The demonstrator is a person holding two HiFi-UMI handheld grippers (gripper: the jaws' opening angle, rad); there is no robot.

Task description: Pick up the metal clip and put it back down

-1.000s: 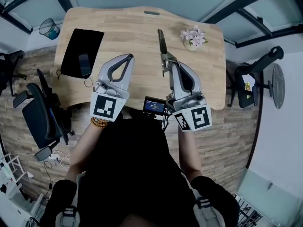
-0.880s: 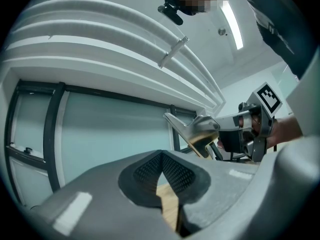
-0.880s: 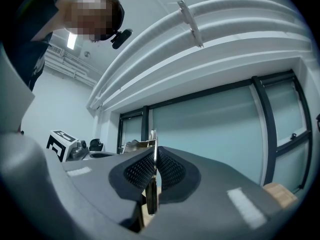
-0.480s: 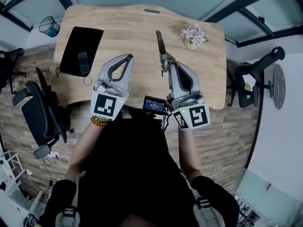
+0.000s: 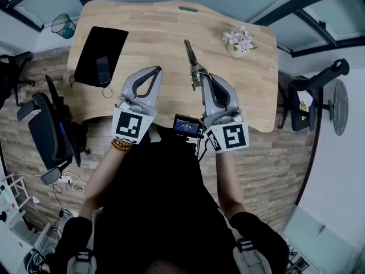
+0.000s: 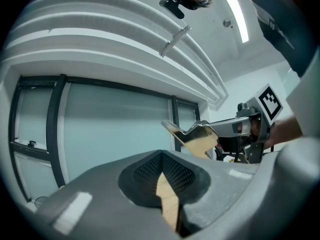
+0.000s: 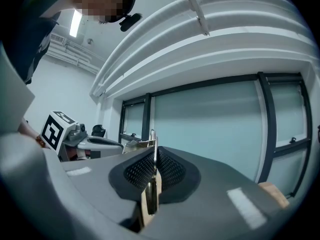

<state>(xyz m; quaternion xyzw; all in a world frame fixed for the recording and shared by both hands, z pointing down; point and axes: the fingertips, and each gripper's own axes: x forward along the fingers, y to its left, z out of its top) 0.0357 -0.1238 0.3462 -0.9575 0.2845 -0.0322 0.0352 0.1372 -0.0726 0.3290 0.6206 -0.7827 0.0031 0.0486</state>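
The metal clip, long and silvery, is held above the wooden table by its near end. My right gripper is shut on it, and its far tip points away toward the table's back edge. In the right gripper view the clip shows edge-on as a thin blade pinched between the black pads of my right gripper. My left gripper hovers to the left, shut with nothing in it. From the left gripper view, my left gripper has its pads together, and the clip shines to the right.
A black tablet sleeve with a dark phone on it lies at the table's left end. A small pot of pale flowers stands at the back right. Office chairs flank the table, and a bin stands at the far left.
The right gripper with the clip has drifted slightly left and the clip leans a little more to the left. The left gripper has hardly moved.
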